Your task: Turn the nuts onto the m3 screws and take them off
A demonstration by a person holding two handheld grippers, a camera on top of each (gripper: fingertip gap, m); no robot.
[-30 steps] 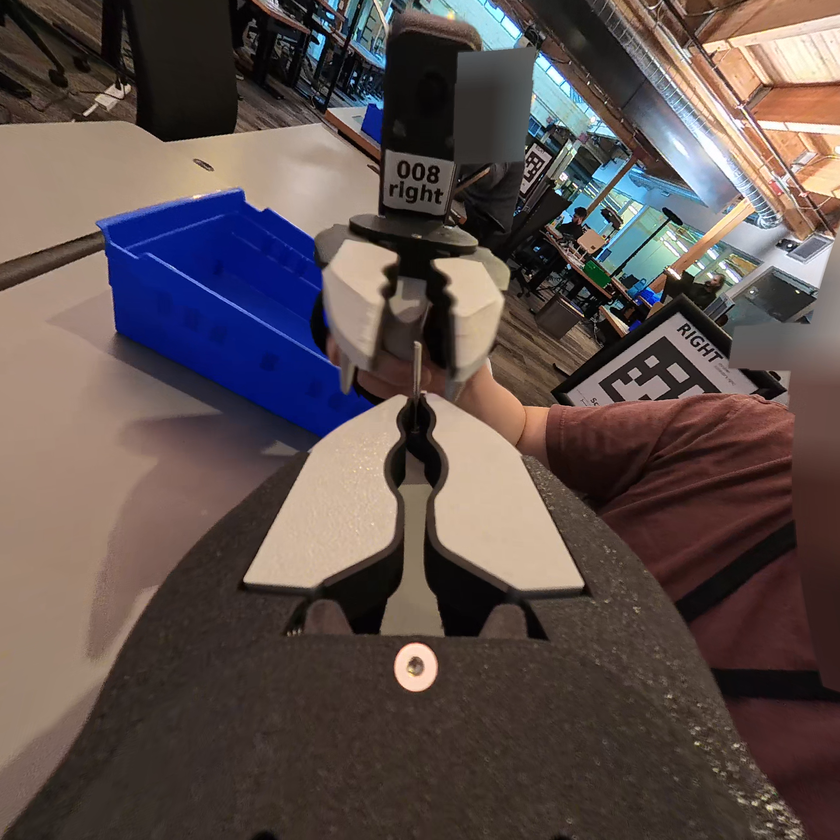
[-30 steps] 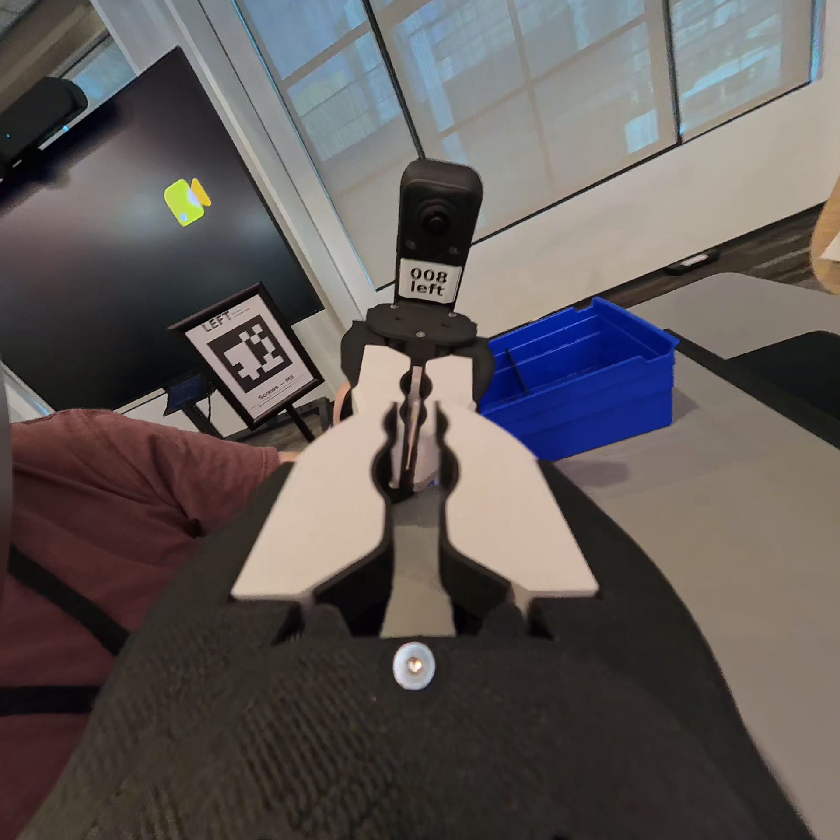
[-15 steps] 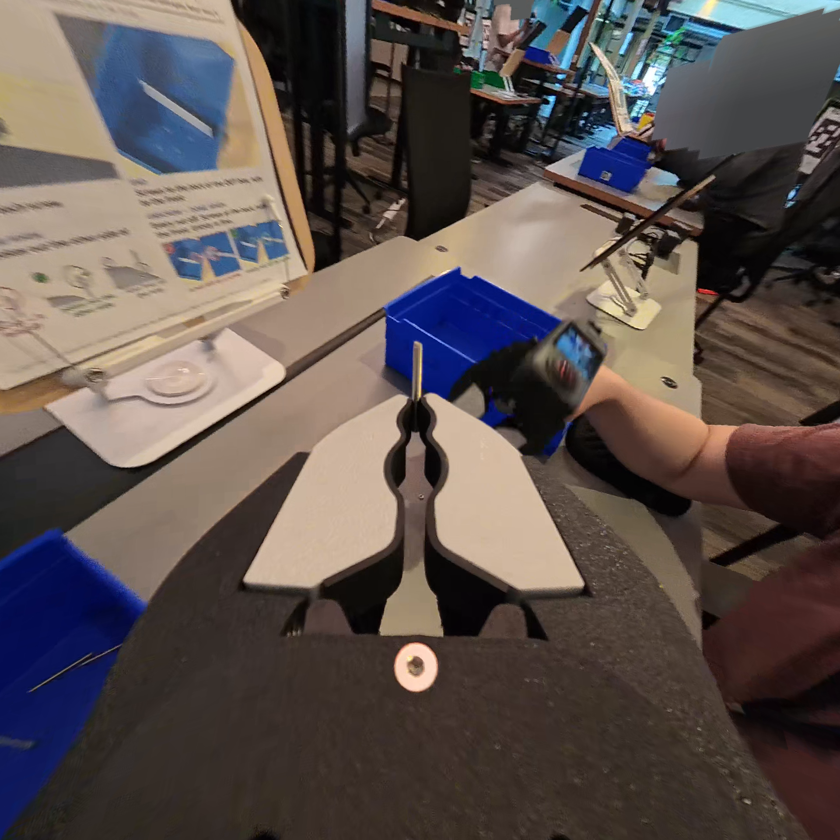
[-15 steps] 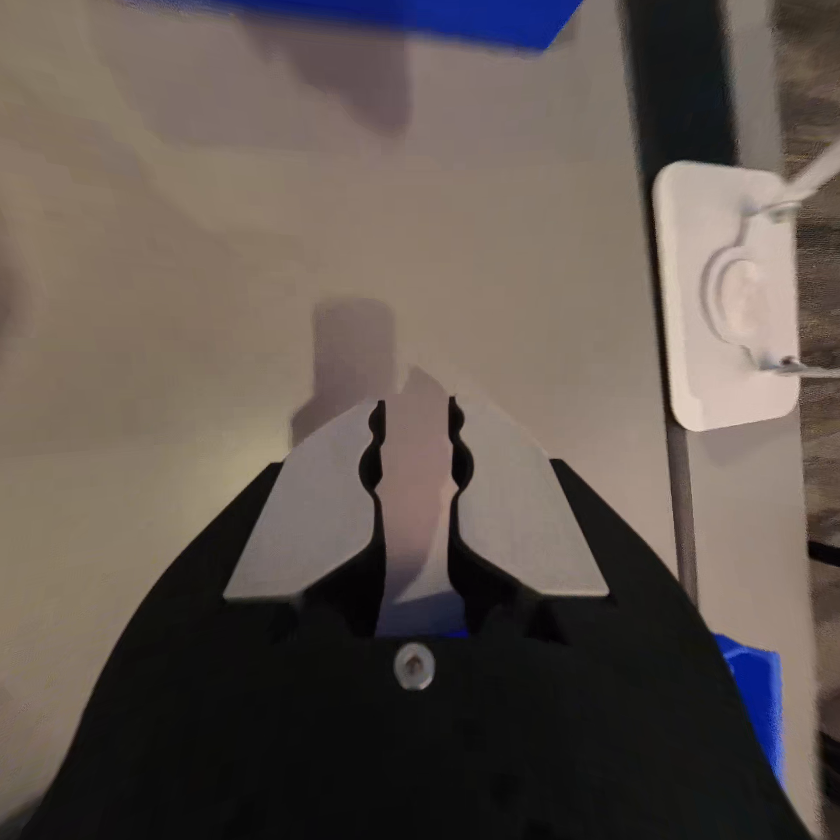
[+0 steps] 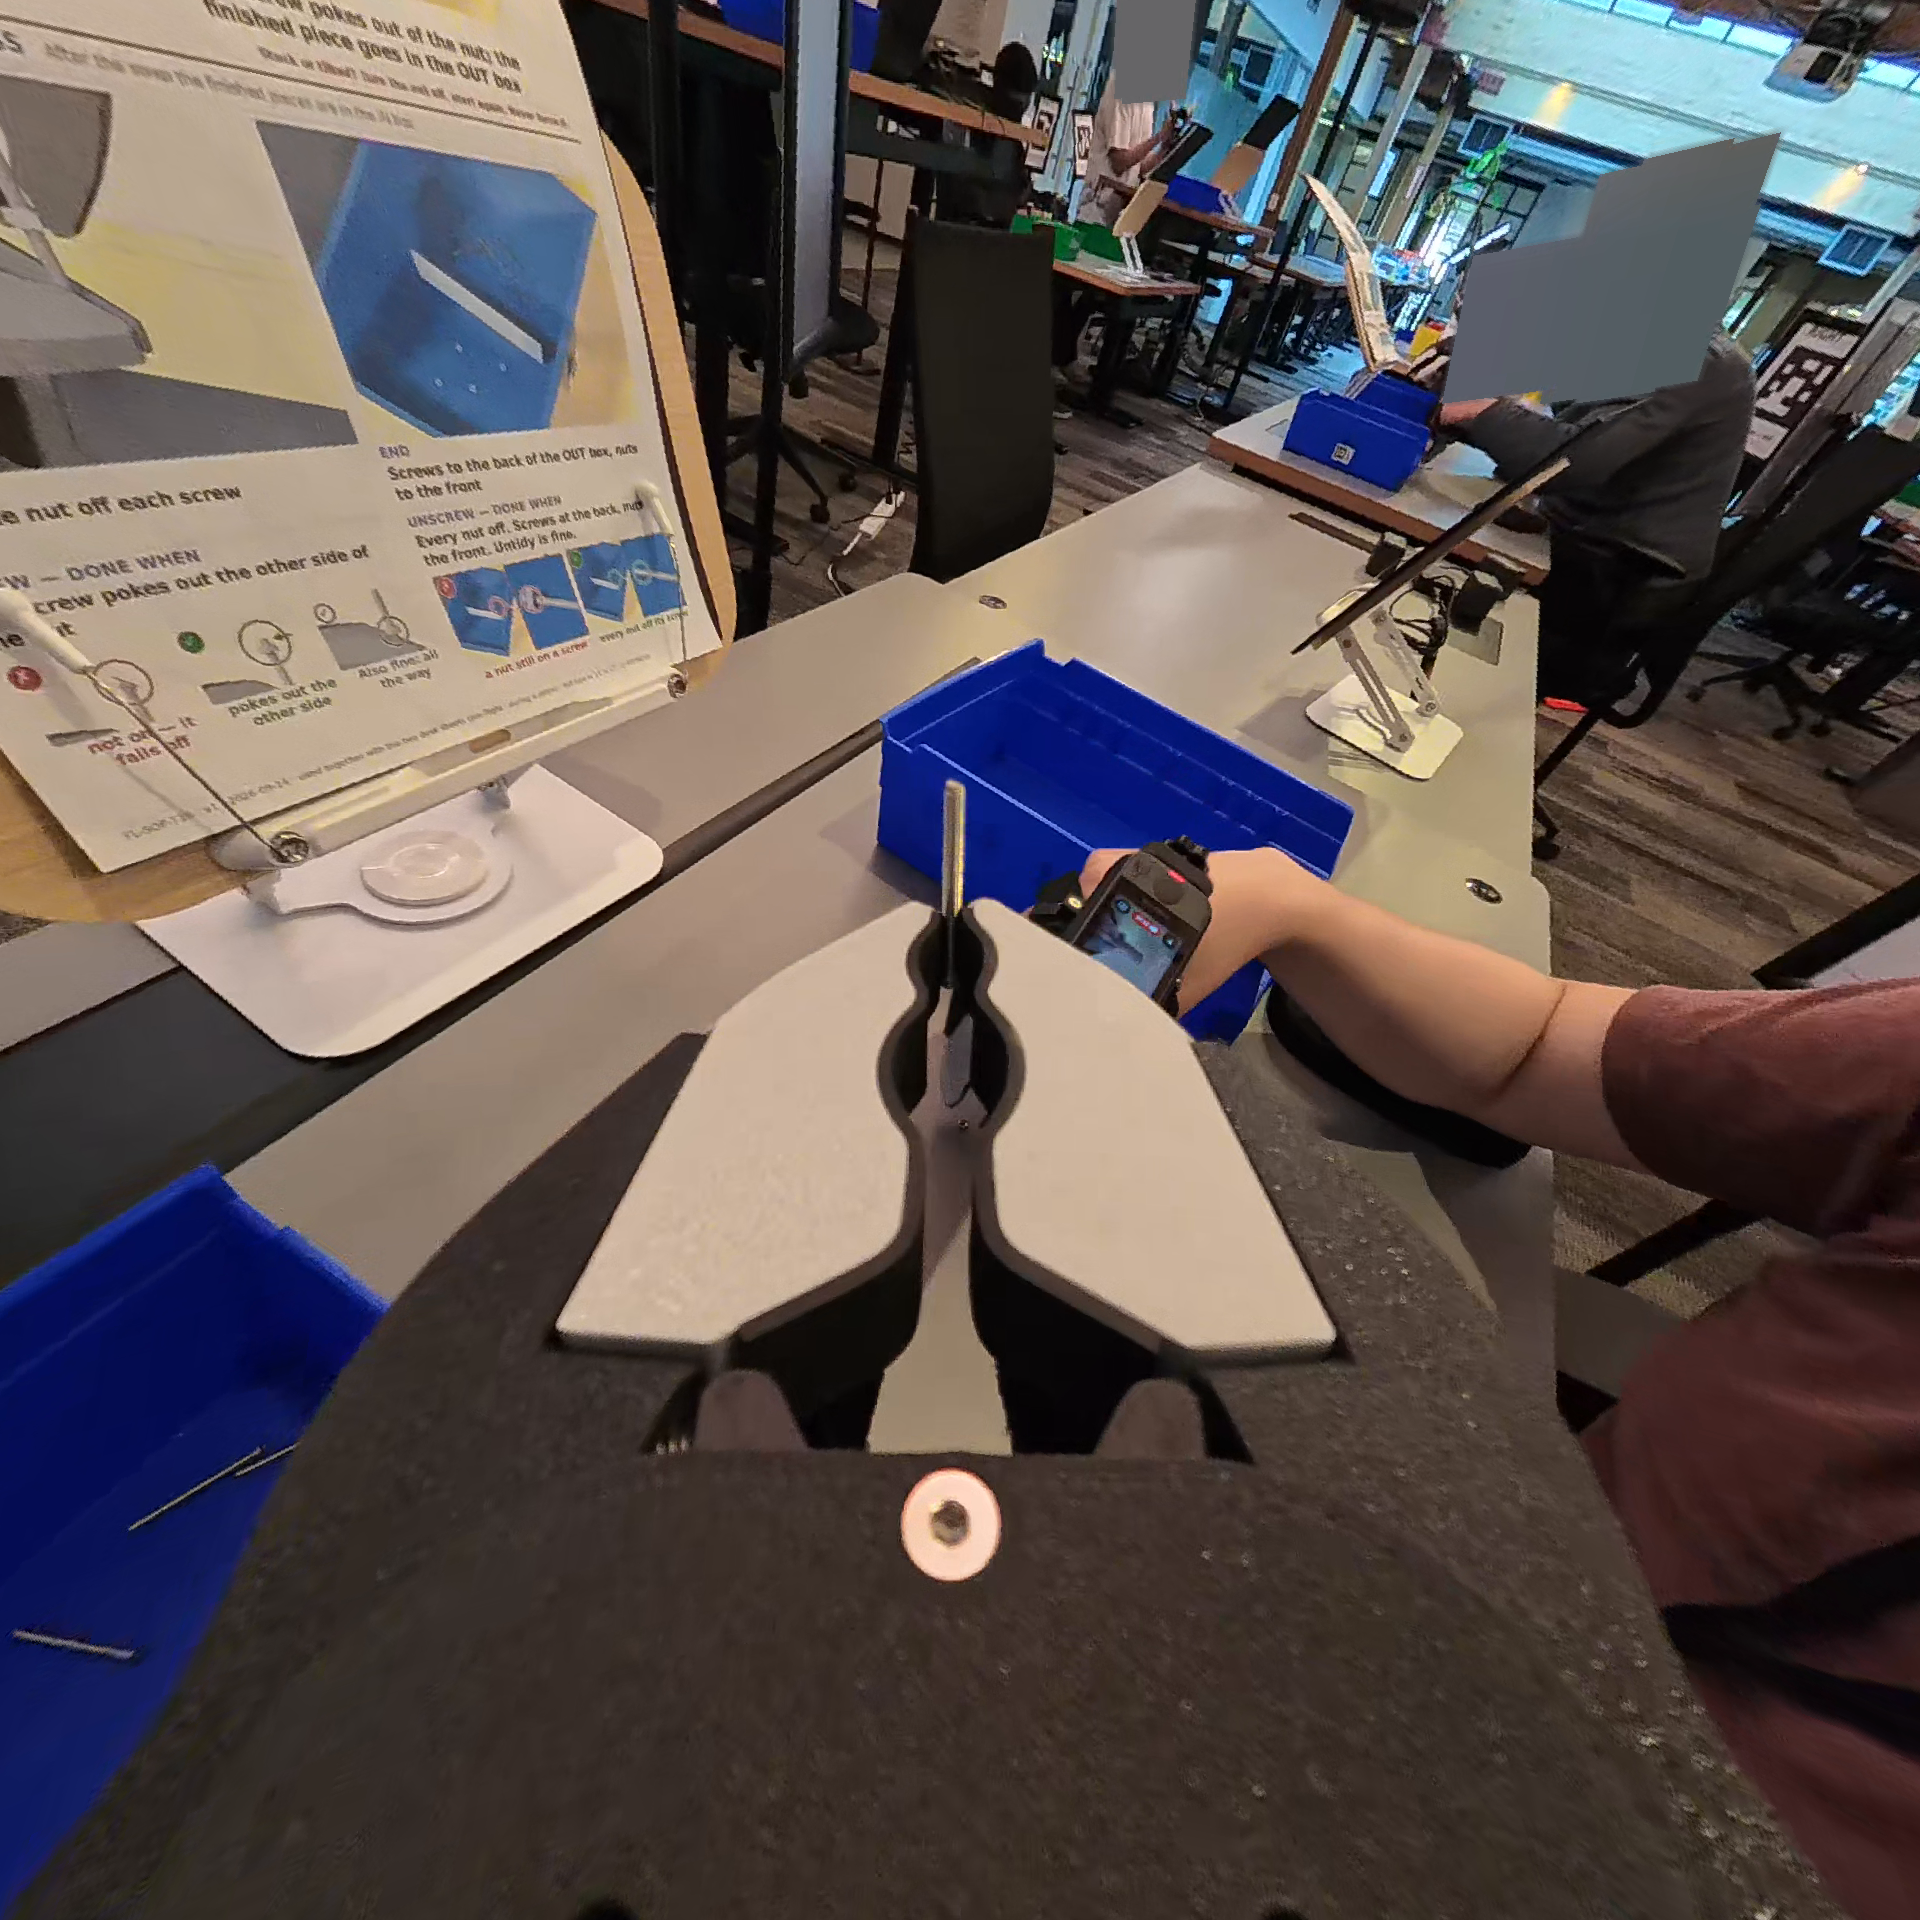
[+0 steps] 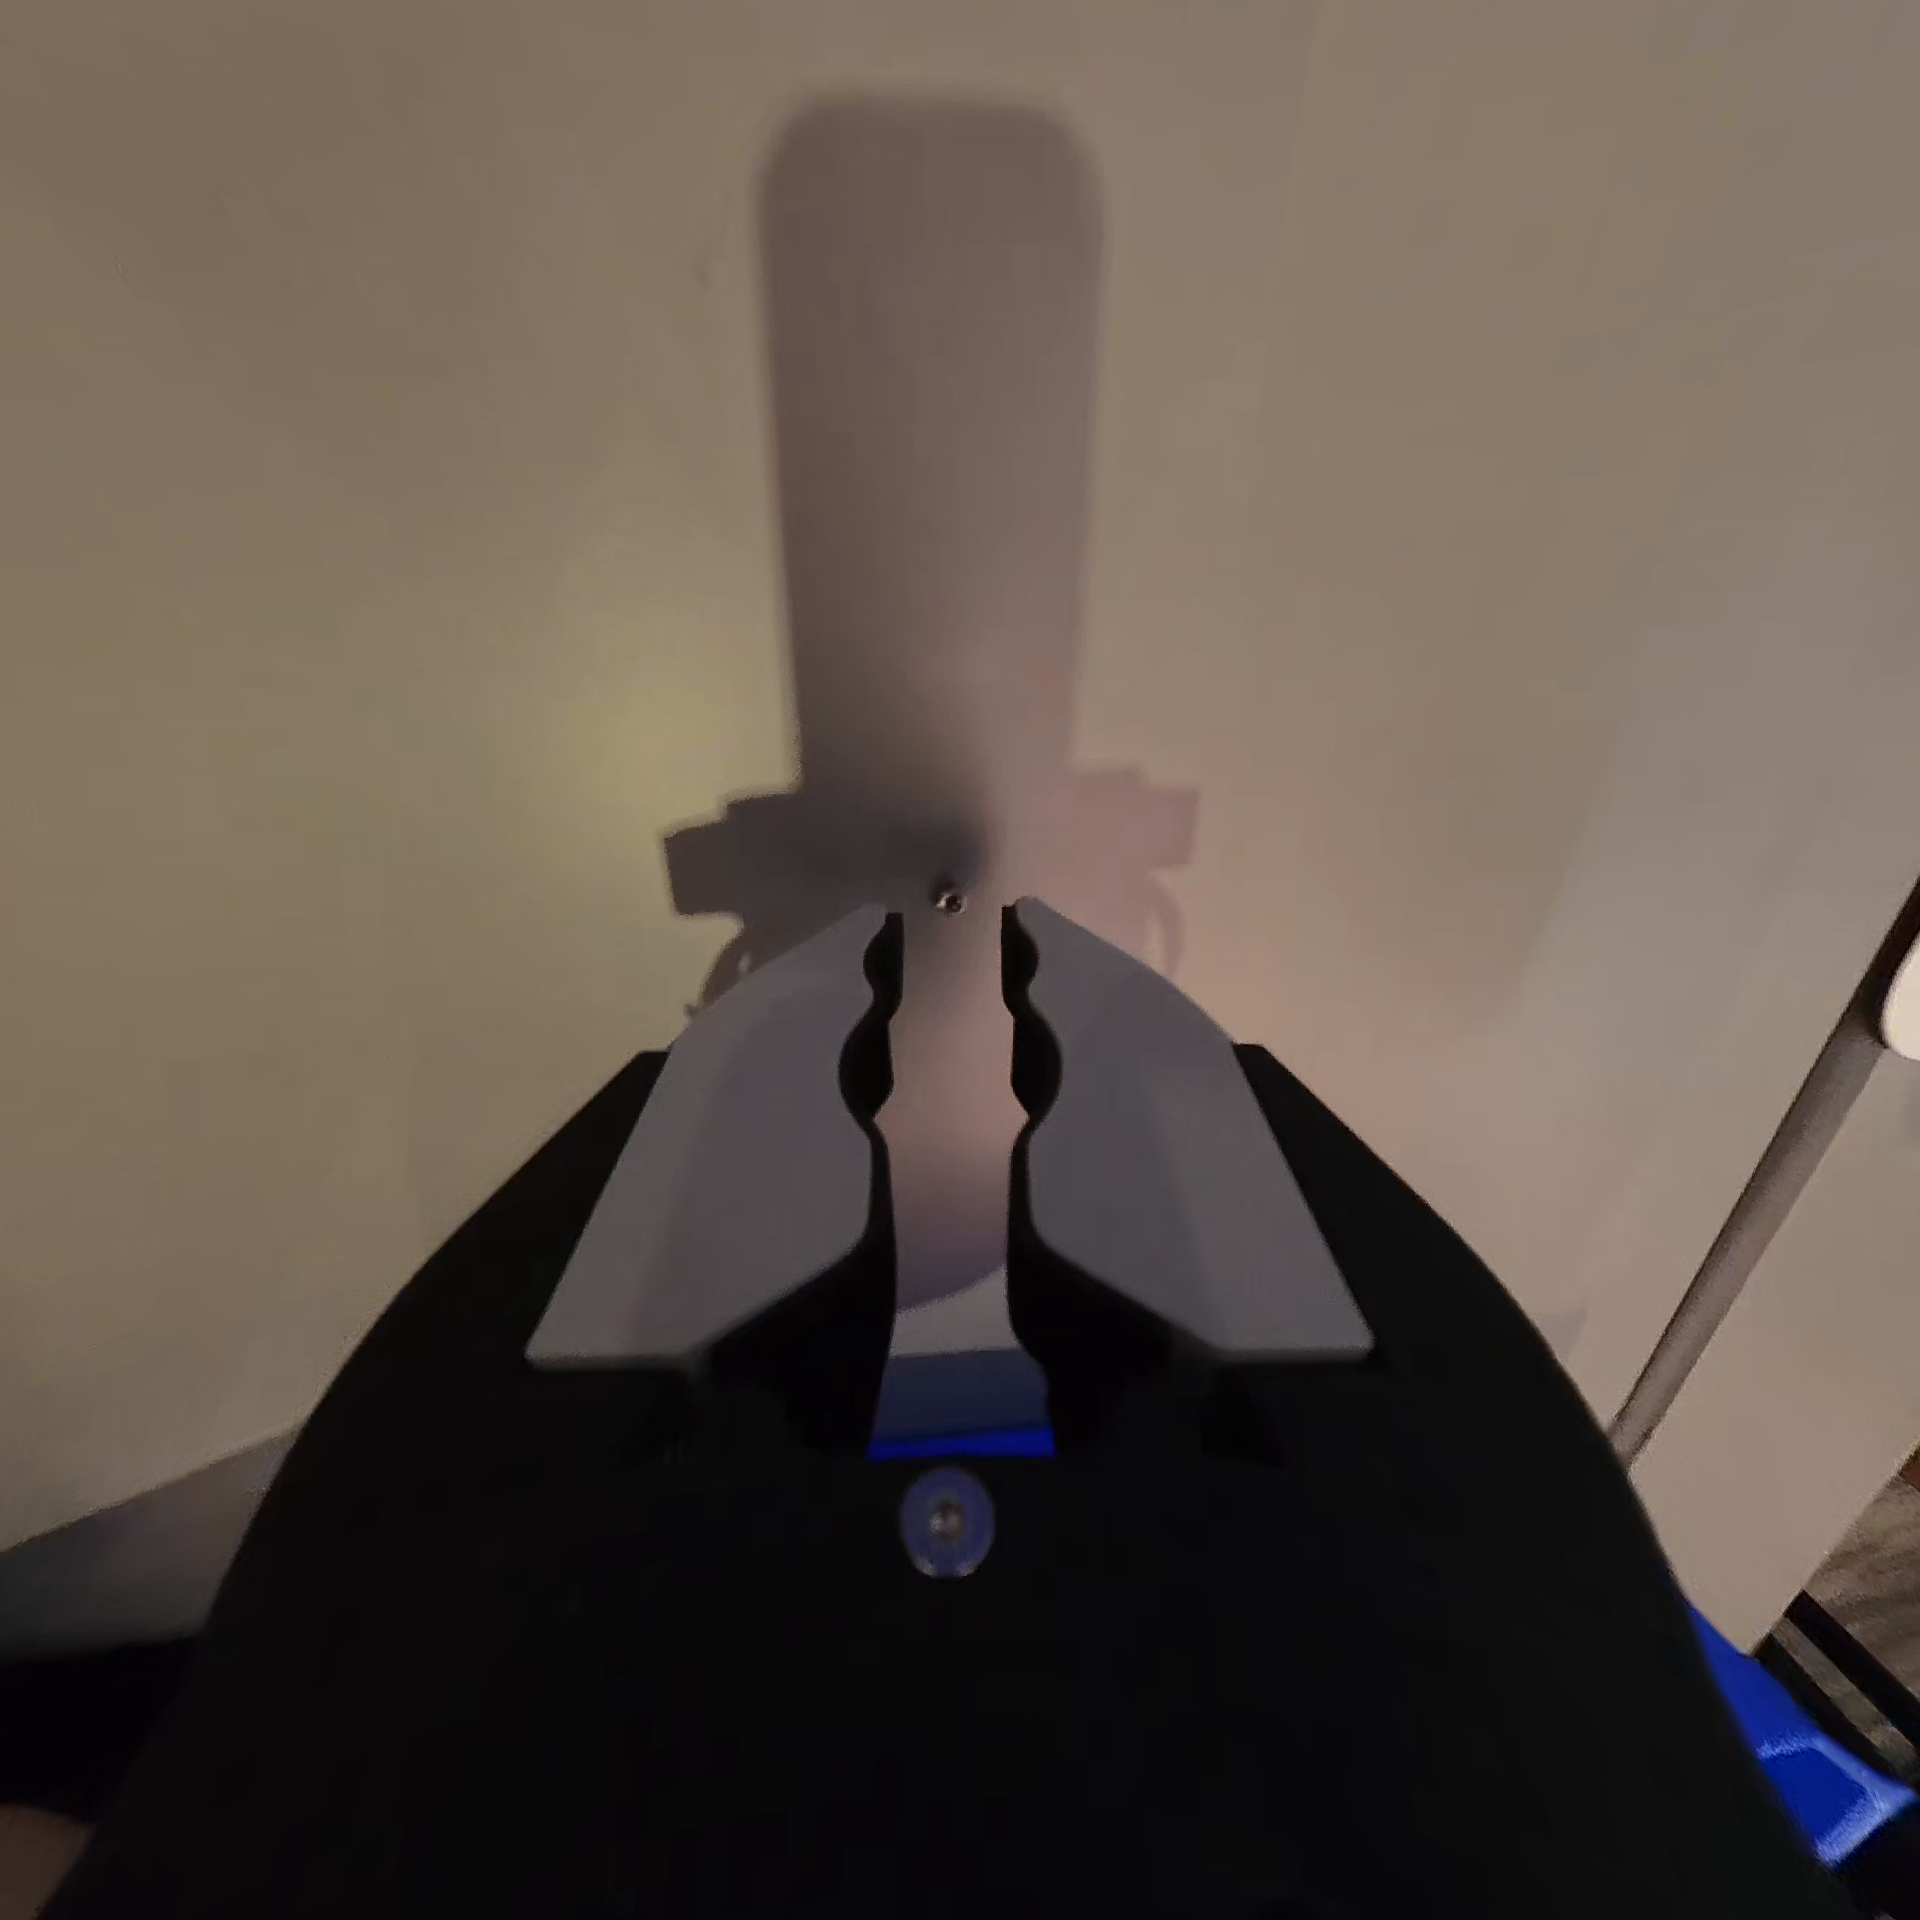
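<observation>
Left hand-held gripper [image 5: 951,920]: frame centre of the left wrist view, jaws clamped together on one m3 screw [image 5: 953,847], whose shaft stands upright above the fingertips.

Right hand-held gripper [image 6: 951,906]: frame centre of the right wrist view, jaws apart, nothing between them, pointed down at the grey worktop [image 6: 364,520]. A small nut [image 6: 948,901] lies on the worktop just beyond the fingertips, inside the gripper's shadow.

Blue bin [image 5: 1112,758]: on the worktop, centre right in the left wrist view, behind the screw.

Second blue bin [image 5: 135,1382]: lower left, holding loose screws [image 5: 197,1488].

Instruction sheet on a stand [image 5: 312,416]: upper left.
</observation>
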